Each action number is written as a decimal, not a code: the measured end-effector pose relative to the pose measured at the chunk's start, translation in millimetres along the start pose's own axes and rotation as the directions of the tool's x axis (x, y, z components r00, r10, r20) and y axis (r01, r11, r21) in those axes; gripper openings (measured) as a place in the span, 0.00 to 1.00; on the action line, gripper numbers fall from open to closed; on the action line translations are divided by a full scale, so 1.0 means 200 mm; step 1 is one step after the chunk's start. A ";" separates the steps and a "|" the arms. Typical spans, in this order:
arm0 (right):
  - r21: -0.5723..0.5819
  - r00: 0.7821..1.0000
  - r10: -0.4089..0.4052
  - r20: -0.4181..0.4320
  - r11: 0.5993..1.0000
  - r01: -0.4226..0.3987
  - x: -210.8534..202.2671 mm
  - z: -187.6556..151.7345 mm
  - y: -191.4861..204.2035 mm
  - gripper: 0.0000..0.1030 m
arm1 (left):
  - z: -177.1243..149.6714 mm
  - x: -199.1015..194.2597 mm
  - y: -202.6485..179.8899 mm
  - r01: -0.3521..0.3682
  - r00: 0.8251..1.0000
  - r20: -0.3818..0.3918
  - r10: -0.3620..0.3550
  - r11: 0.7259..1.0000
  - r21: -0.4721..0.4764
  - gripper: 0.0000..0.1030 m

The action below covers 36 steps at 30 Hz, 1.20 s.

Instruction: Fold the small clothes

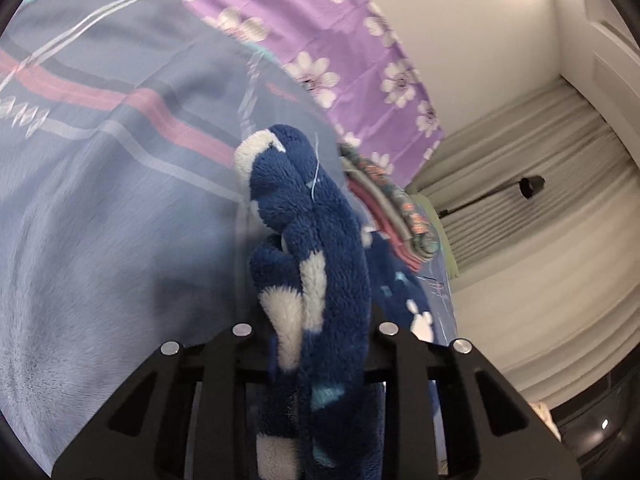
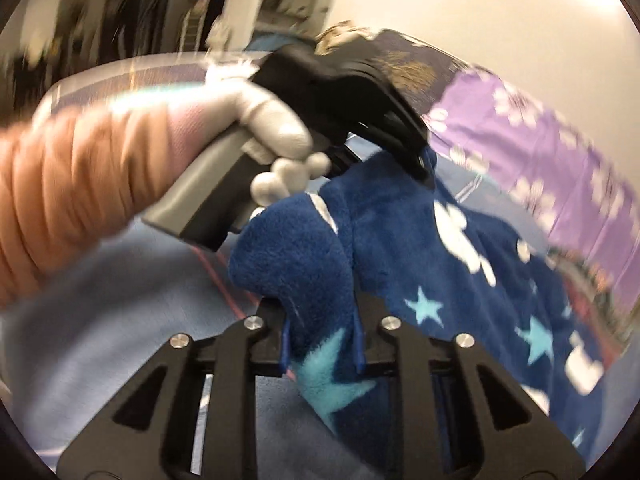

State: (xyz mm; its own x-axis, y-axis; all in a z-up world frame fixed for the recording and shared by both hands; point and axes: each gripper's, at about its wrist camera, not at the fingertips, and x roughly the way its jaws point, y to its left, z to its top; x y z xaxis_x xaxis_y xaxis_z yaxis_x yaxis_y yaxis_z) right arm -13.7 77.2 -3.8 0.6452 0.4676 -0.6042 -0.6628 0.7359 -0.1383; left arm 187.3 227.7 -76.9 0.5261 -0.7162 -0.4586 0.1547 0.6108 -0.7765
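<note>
The blue fleece garment (image 1: 320,248) hangs bunched above the blue bedspread (image 1: 100,220), clamped at one edge by the left gripper (image 1: 316,332) and at another by the right gripper (image 2: 320,316); purple floral sheet (image 1: 320,32) lies behind.

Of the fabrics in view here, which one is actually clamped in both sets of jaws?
The dark blue fleece garment with white patches and light blue stars. The grey-blue striped sheet and purple flowered cloth lie flat beneath; the folded stack sits untouched beside it.
</note>
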 end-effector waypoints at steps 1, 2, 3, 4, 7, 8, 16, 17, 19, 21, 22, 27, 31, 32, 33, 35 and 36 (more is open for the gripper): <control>0.036 1.000 0.009 0.016 0.999 -0.010 -0.04 0.01 -0.02 0.20 | 0.01 0.00 -0.06 -0.006 1.000 -0.002 0.006 1.000 0.024 0.25; 0.068 0.999 0.017 0.031 0.997 -0.019 -0.07 0.01 -0.06 0.20 | 0.03 0.01 -0.12 -0.012 1.000 -0.003 0.012 0.999 0.046 0.25; 0.103 0.998 0.025 0.050 0.994 -0.030 -0.11 0.02 -0.10 0.19 | 0.04 0.01 -0.19 -0.019 1.000 -0.005 0.020 0.997 0.068 0.25; 0.138 0.997 0.036 0.072 0.989 -0.045 -0.16 0.03 -0.16 0.19 | 0.06 0.03 -0.24 -0.024 1.000 -0.005 0.024 0.996 0.080 0.25; 0.235 0.990 0.053 0.130 0.969 -0.082 -0.30 0.01 -0.34 0.19 | 0.06 0.06 -0.40 -0.019 1.000 -0.002 0.019 0.993 0.112 0.25; 0.277 0.988 0.057 0.146 0.956 -0.096 -0.34 -0.01 -0.41 0.19 | 0.06 0.08 -0.48 -0.019 1.000 -0.002 0.020 0.991 0.130 0.25; 0.539 0.967 0.069 0.246 0.819 -0.196 -0.65 -0.22 -0.88 0.18 | 0.04 0.43 -0.98 -0.038 0.997 -0.048 0.054 0.961 0.276 0.25; 0.557 0.966 0.064 0.252 0.807 -0.198 -0.67 -0.25 -0.92 0.18 | 0.03 0.47 -1.02 -0.044 0.996 -0.057 0.063 0.956 0.289 0.25; 0.601 0.962 0.052 0.268 0.772 -0.209 -0.74 -0.35 -0.99 0.18 | 0.00 0.59 -1.09 -0.056 0.993 -0.084 0.084 0.954 0.296 0.25; 0.640 0.959 0.045 0.280 0.736 -0.221 -0.78 -0.45 -1.07 0.18 | -0.03 0.69 -1.14 -0.074 0.988 -0.107 0.111 0.951 0.299 0.25; 0.654 0.958 0.042 0.282 0.723 -0.224 -0.79 -0.48 -1.10 0.18 | -0.05 0.74 -1.17 -0.087 0.985 -0.116 0.129 0.947 0.308 0.25; 0.730 0.953 0.045 0.300 0.632 -0.259 -0.83 -0.68 -1.24 0.18 | -0.14 0.99 -1.29 -0.159 0.959 -0.156 0.236 0.907 0.390 0.26; 0.788 0.951 0.046 0.306 0.549 -0.280 -0.85 -0.84 -1.31 0.18 | -0.22 1.19 -1.32 -0.202 0.938 -0.176 0.300 0.881 0.427 0.28; 0.801 0.952 0.049 0.303 0.528 -0.283 -0.84 -0.87 -1.33 0.18 | -0.24 1.23 -1.31 -0.207 0.933 -0.184 0.309 0.880 0.427 0.28; 0.812 0.953 0.052 0.297 0.511 -0.281 -0.83 -0.90 -1.34 0.18 | -0.25 1.27 -1.30 -0.212 0.927 -0.197 0.319 0.880 0.425 0.29; 0.831 0.960 0.055 0.273 0.489 -0.264 -0.81 -0.98 -1.37 0.19 | -0.29 1.35 -1.28 -0.216 0.918 -0.218 0.330 0.880 0.423 0.31; 0.838 0.964 0.057 0.260 0.483 -0.255 -0.80 -1.00 -1.38 0.20 | -0.31 1.38 -1.27 -0.216 0.916 -0.223 0.335 0.877 0.429 0.33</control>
State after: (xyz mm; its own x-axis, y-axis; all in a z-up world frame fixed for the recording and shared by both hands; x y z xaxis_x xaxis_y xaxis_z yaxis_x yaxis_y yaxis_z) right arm -9.8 -299.1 -26.9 0.6834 0.6198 -0.3858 -0.1658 0.6464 0.7447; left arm 241.1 -146.0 -32.0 0.3470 -0.5266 -0.7761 0.3805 0.8354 -0.3967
